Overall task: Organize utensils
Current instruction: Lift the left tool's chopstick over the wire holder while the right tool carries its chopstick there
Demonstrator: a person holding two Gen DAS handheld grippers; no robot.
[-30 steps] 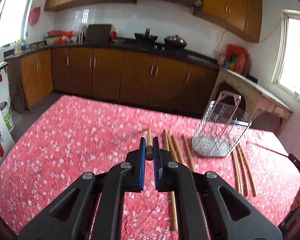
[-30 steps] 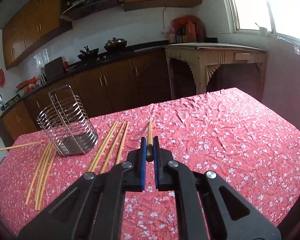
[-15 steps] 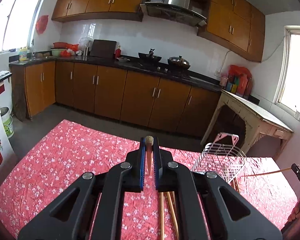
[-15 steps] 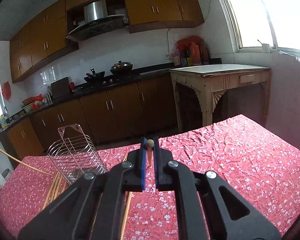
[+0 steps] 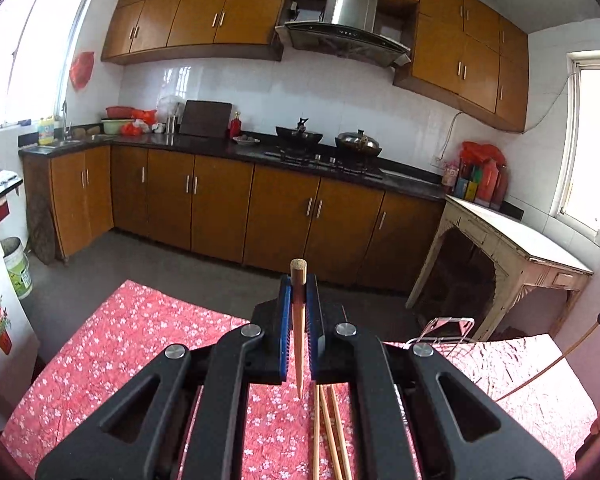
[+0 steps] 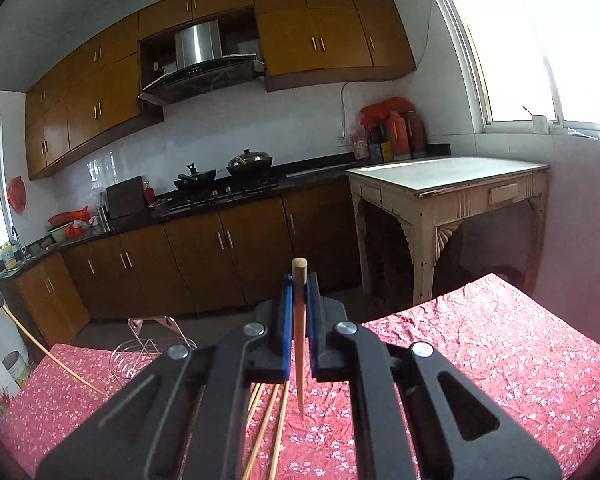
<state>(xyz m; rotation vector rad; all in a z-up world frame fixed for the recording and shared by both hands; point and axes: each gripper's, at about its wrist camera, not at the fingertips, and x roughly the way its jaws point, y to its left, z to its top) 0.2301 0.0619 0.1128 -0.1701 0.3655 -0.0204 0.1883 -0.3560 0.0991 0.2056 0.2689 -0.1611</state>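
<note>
My left gripper (image 5: pixel 299 280) is shut on a wooden chopstick (image 5: pixel 299 320), held upright with its thick end above the fingertips and its thin end hanging down over the table. My right gripper (image 6: pixel 299 280) is shut on another wooden chopstick (image 6: pixel 299 332), held the same way. The wire utensil basket (image 5: pixel 446 336) shows just right of the left gripper, mostly hidden; it also shows in the right wrist view (image 6: pixel 148 344) at the left. Loose chopsticks (image 5: pixel 332 432) lie on the red floral tablecloth (image 5: pixel 132 344) below the left gripper, and more loose chopsticks (image 6: pixel 266 424) below the right gripper.
The other gripper's chopstick (image 5: pixel 556 364) slants in at the right edge of the left wrist view, and at the left (image 6: pixel 48 352) of the right wrist view. Beyond the table are brown kitchen cabinets (image 5: pixel 260 216) and a cream side table (image 6: pixel 440 192).
Both grippers have lifted and tilted up, each carrying its chopstick off the table. The chopsticks have swung from lying flat to hanging upright. The basket and table have dropped low in both views.
</note>
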